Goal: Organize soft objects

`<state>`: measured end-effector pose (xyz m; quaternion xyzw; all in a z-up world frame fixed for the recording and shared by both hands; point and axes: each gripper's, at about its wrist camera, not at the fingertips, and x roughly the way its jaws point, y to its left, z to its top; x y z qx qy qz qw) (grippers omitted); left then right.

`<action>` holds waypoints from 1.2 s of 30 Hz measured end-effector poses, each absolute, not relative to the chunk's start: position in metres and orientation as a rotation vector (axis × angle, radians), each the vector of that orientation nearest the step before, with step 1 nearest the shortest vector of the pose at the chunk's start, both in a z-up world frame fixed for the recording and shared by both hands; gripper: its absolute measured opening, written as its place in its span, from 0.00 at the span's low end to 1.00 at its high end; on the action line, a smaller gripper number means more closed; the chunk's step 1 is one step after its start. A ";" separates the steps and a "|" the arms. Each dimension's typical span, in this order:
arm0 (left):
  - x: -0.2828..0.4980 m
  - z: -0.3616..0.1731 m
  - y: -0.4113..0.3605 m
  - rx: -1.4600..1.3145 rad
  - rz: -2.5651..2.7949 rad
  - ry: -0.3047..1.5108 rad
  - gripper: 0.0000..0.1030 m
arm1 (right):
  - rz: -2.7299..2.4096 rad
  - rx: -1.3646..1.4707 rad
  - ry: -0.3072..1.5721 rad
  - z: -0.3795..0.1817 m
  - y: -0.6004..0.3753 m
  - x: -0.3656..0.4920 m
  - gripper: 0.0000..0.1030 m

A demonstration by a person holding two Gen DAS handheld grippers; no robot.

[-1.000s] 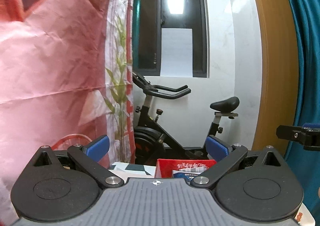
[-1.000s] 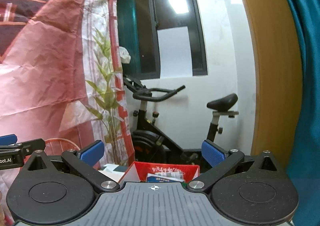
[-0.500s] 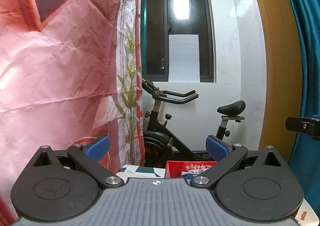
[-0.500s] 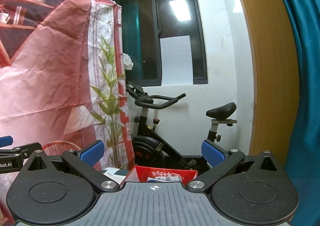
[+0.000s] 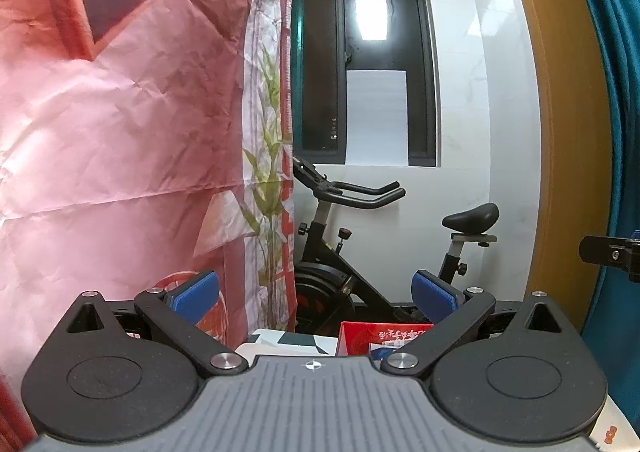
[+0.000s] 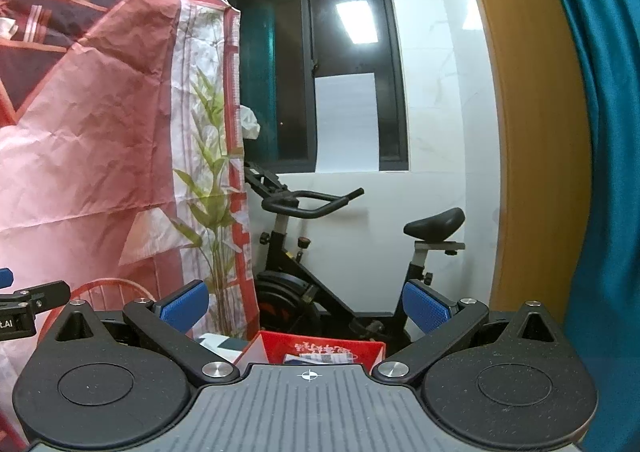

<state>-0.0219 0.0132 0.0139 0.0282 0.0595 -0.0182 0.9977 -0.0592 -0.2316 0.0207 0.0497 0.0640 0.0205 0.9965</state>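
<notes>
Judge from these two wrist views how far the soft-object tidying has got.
Nothing looks done. The left gripper and right gripper are both open and empty, facing an exercise bike and a red box. No soft object is in view, so all organizing remains.

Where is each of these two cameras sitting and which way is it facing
Left wrist: on the left tongs, level, facing the exercise bike under the dark window; open blue pads show, right tongs at the right edge.
Right wrist: on the right tongs, same heading; open pads show, left tongs at the left edge.
Shared: bike, window, red box, pink printed sheet, teal curtain.
</notes>
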 end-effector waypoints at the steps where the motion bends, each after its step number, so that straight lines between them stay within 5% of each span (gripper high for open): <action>1: -0.022 0.014 0.013 0.056 -0.037 0.122 1.00 | 0.042 0.100 0.129 0.021 -0.231 -0.059 1.00; 36: -0.017 0.014 0.017 0.037 -0.036 0.139 1.00 | 0.059 0.093 0.137 0.019 -0.231 -0.054 1.00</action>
